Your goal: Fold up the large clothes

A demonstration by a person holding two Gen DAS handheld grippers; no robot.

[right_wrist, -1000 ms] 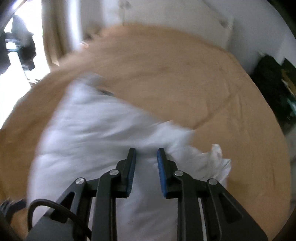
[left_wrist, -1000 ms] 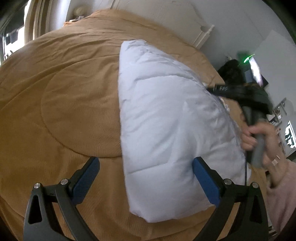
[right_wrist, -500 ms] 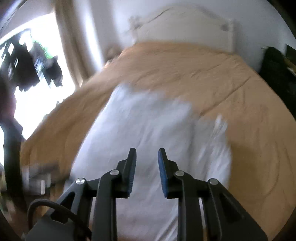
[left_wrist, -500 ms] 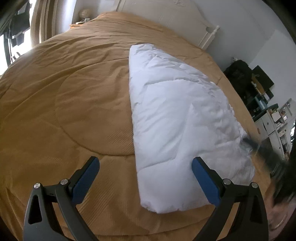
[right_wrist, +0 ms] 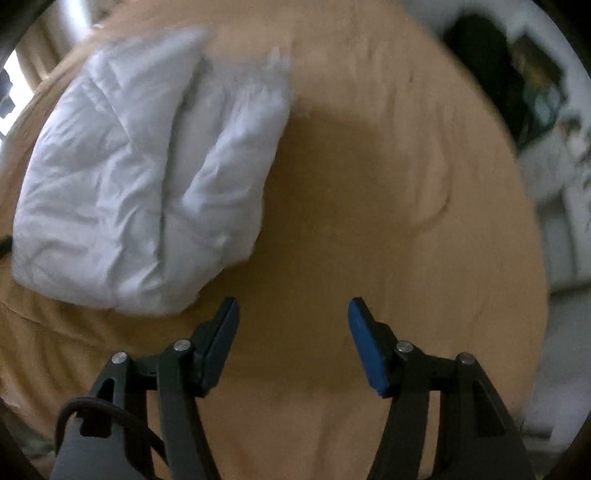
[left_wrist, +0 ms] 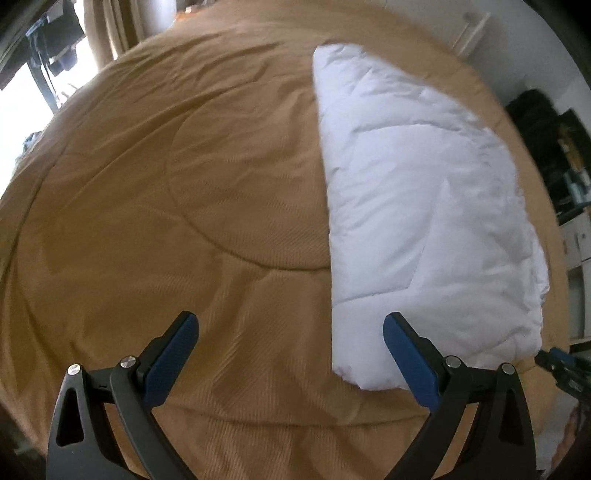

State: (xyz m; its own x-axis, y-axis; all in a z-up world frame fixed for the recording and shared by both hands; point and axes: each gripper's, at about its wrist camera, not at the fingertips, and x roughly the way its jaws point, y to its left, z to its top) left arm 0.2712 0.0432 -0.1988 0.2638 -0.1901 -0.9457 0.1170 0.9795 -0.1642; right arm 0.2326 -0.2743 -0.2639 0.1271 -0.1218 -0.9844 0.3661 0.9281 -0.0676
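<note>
Nearest the lens, the left gripper (left_wrist: 290,341) hangs over a tan bedspread (left_wrist: 184,206) with its blue-padded fingers (left_wrist: 173,354) spread wide and nothing between them. Its right-hand finger overlaps the near corner of the folded white padded garment (left_wrist: 417,206) in the picture, though whether it touches the cloth cannot be told. The right gripper (right_wrist: 293,325) points down at bare bedspread (right_wrist: 369,221); its jaws have just been opening and now stand apart and empty, the garment (right_wrist: 140,192) lying up and to the left of its fingers, clear of them.

Farther out, the garment rests as a long, puffy bundle along one side of the bed, its quilted seams creased and a loose flap (right_wrist: 236,162) doubled over on top — the look of a piece already folded at least once and let go. Both tools being empty suggests a pause between folds — a release before taking a fresh hold on an edge.

Beyond the bed, a white headboard (left_wrist: 472,26) and dark clutter (left_wrist: 543,122) sit by the wall, blurred.
</note>
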